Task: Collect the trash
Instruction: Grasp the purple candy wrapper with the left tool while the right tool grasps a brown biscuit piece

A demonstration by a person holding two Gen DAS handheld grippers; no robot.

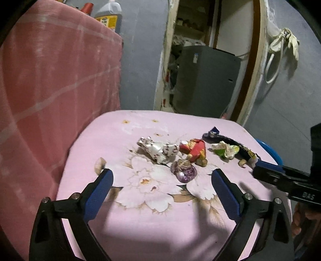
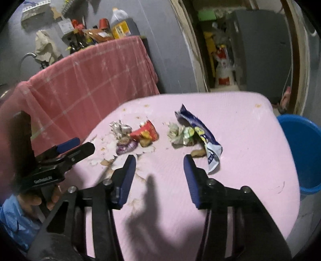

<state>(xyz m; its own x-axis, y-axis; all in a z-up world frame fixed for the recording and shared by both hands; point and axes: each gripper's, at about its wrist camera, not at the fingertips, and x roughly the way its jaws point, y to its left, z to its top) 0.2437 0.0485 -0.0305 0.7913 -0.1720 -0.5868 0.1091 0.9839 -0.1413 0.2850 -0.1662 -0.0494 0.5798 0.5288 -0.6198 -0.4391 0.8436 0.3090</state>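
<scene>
A pink checked cloth [image 1: 50, 84] hangs at far left, with bottles [image 1: 108, 14] behind its top edge. Before it lies a soft pink surface [image 1: 140, 226] printed with pale flowers. The left claw [image 1: 161, 183] hovers over it released, its blue textured pads [image 1: 98, 197] spread wide with nothing between them. Just ahead of its tips sits a crumpled purple wrapper [image 1: 184, 172]; beyond that, a crinkled white-and-silver foil wrapper [image 1: 158, 150], then a folded red packet [image 1: 193, 149], a wadded green-and-white scrap [image 1: 225, 149] and a long dark blue snack bag [image 1: 228, 140].

The right claw [image 2: 160, 166] is half spread and grips nothing; the blue snack bag [image 2: 204, 138] lies just ahead of its right pad. A round blue plastic bucket [image 2: 301, 152] stands off the surface's right edge; its contents are hidden. Grey walls and an open doorway [image 2: 240, 46] with cluttered storage stand behind.
</scene>
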